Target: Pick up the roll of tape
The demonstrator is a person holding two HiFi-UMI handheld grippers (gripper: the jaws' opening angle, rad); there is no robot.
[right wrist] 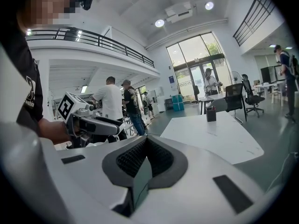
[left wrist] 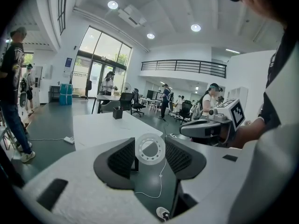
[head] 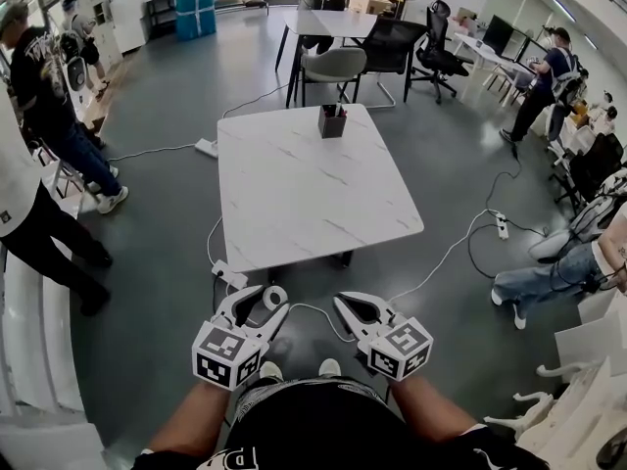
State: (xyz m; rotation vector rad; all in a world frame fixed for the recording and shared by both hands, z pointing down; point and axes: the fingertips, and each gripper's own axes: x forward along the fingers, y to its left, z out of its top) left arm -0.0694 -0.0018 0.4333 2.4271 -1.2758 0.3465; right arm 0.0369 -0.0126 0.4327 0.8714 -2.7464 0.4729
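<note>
Roll of tape (left wrist: 150,149) is clamped on edge between the pads of the left gripper (head: 266,305), hole facing back along the jaws, short of the white table (head: 313,194); right gripper (right wrist: 142,158), alongside, is closed and empty.

Bright, even; ceiling lights (left wrist: 195,27), windows (left wrist: 100,50); fisheye-warped, dark-vignetted gripper views.
</note>
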